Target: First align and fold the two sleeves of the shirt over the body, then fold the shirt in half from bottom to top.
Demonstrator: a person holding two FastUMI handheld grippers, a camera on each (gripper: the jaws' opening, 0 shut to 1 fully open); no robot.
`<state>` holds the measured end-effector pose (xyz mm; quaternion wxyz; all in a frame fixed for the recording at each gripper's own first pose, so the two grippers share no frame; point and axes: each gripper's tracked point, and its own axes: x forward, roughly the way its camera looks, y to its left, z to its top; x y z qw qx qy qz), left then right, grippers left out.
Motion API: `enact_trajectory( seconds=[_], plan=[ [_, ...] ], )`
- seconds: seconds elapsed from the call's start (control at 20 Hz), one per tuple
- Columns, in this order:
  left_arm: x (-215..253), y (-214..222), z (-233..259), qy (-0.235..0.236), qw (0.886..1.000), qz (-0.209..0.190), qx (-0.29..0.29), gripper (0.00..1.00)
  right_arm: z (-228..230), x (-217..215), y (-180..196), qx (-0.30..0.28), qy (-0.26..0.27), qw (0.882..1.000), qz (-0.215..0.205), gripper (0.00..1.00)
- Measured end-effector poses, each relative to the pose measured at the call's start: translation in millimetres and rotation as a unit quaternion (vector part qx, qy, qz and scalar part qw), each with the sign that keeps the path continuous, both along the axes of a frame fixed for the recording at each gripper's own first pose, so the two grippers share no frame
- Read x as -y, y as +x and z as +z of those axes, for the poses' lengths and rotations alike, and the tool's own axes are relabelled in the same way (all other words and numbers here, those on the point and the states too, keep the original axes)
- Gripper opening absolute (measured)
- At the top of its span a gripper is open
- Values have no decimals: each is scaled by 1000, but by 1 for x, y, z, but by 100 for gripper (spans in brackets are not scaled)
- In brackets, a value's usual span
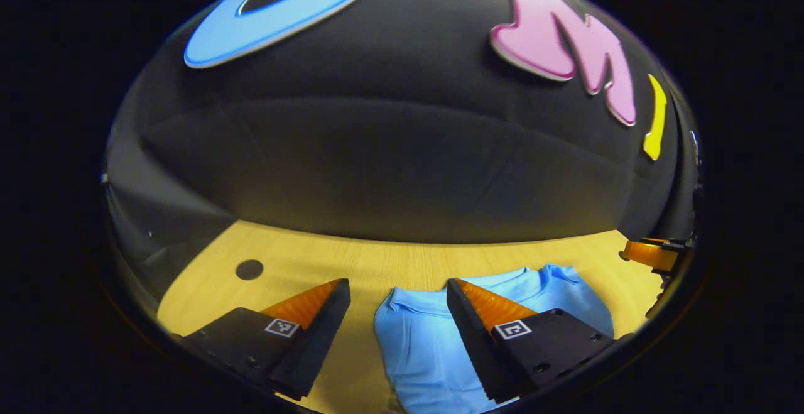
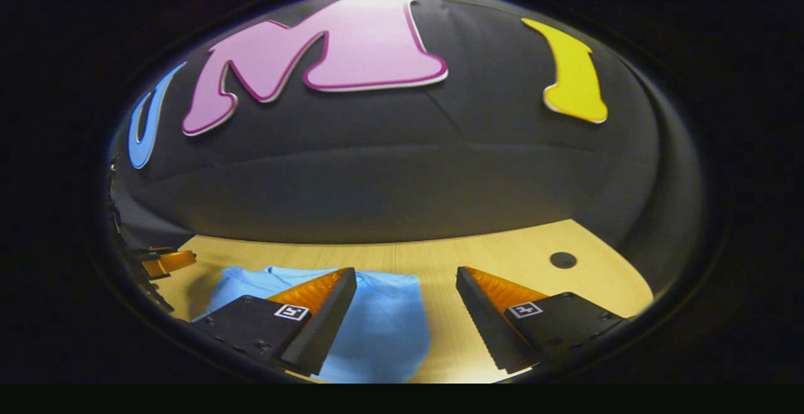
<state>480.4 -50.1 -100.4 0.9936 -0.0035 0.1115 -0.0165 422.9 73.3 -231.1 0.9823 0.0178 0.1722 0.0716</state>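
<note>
The wooden table (image 1: 402,257) spreads ahead of both tongs. On it the blue shirt (image 1: 427,345) lies under the left gripper's (image 1: 397,288) right finger and the right gripper's (image 2: 406,276) left finger. Both pairs of fingers stand wide apart, holding nothing. A dark table hole (image 1: 249,269) sits beyond the left gripper's left finger.

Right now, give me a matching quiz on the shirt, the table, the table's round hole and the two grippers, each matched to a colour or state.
Things:
1. shirt
2. table
3. round hole
4. left gripper and right gripper

Descriptions:
A. light wood
B. open, holding nothing
C. light blue
D. dark

Pairs: 1-C, 2-A, 3-D, 4-B
</note>
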Motion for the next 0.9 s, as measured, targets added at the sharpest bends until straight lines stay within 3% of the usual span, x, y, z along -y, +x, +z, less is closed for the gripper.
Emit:
enact_trajectory(
  seconds=[0.2, 0.45, 0.55, 0.9],
  plan=[
    [18, -71, 48, 9, 999, -18, 32, 96, 57, 24, -56, 42, -18, 999, -22, 98],
    [21, -163, 125, -30, 994, -20, 106, 96, 142, 46, -133, 104, -35, 992, -54, 98],
    [11, -202, 147, -25, 992, -15, 125, 96, 173, 54, -172, 127, -48, 989, -66, 98],
    [-14, -339, 198, -8, 982, -4, 189, 96, 233, 42, -294, 182, -59, 979, -75, 97]
  ],
)
